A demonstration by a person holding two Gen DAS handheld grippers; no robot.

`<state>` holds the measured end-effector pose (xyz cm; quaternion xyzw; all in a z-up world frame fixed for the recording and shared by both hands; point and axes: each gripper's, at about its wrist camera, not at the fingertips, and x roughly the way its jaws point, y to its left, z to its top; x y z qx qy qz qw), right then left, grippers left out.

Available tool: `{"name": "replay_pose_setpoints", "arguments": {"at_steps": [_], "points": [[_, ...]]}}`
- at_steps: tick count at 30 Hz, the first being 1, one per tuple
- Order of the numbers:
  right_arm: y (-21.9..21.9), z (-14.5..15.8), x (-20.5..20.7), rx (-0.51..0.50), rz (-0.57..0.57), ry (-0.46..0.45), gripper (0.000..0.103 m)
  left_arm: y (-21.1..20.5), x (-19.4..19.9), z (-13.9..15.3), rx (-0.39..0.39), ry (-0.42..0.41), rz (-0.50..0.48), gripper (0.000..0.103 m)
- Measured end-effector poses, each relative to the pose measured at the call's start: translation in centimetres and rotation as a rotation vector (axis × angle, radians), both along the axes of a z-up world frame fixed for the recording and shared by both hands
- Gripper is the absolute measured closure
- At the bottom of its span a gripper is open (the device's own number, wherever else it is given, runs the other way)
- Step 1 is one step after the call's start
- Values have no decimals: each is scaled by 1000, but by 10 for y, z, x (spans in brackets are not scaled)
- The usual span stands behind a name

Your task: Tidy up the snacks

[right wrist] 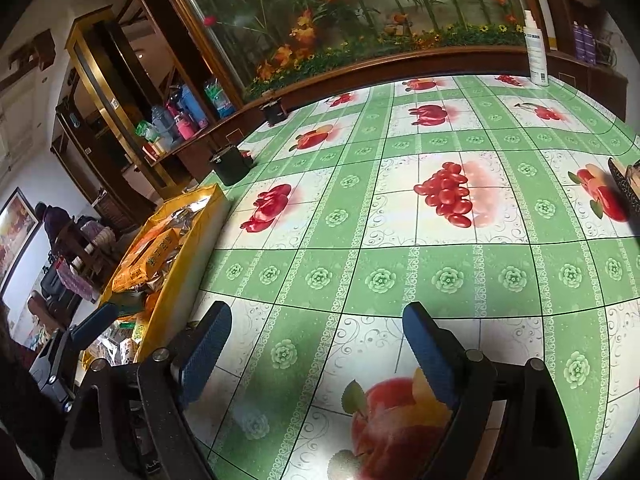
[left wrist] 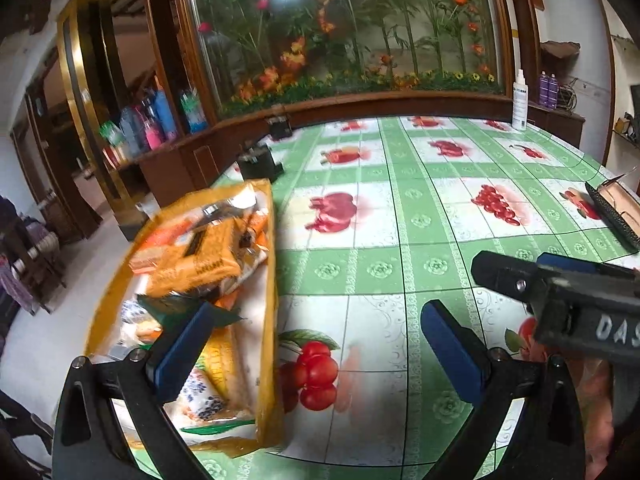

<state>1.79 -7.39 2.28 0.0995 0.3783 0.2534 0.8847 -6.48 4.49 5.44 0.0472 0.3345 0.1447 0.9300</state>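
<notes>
1. Green-and-white checked cloth with printed red fruit covers the desk [right wrist: 400, 272]; a large glass case of artificial flowers [left wrist: 340, 28] stands behind its far edge.
2. Yellow tray [left wrist: 269, 280] sits at the left edge of the desk, towards the near-left corner. It holds the snacks: an orange packet [left wrist: 200, 256] lies on top, with further wrapped packets, one showing a corn picture [left wrist: 220, 360], beneath and nearer the camera. The tray contents are blurred in the left wrist view.
3. Left gripper [left wrist: 316, 352]: jaws wide apart, nothing between them. Its left finger hangs over the near end of the tray; its right finger is over bare cloth. Contact with the snacks cannot be determined.
4. Right gripper [right wrist: 320, 352]: jaws wide apart, empty, over the cloth near the front edge of the desk, just right of the tray. In the left wrist view its body appears at the right, close beside the left gripper.
5. Two small black boxes [right wrist: 230, 166] stand along the left edge beyond the tray.
6. White spray bottle [left wrist: 520, 100] stands upright at the far edge, towards the far-right corner.
7. Dark open case [left wrist: 616, 210] lies at the right edge.
</notes>
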Motion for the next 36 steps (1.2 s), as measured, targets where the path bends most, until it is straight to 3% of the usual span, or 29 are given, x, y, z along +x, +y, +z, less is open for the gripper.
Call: {"name": "replay_pose_setpoints", "arguments": {"at_steps": [3,7,12,15,23,29,36], "points": [[-8,3,-1,2,-45,-18,12,-11,-6,3,52,-26,-35,0],[-11,6,-2,6,-59,-30,12,-13,-7,4,34,-14,-91,0],[-15,11,-6,12,-85,-69,12,11,-13,11,-18,-36,-8,0],[-13,14,-10,-6,-85,-95,12,24,-23,18,53,-64,65,0],[24,22,-36,-139,28,-239,12,69,-45,29,133,-74,209,0],[50,21,-58,-225,137,-333,12,93,-53,28,135,-56,276,0],[67,20,-77,-266,211,-401,11,100,-53,27,120,-45,284,0]]}}
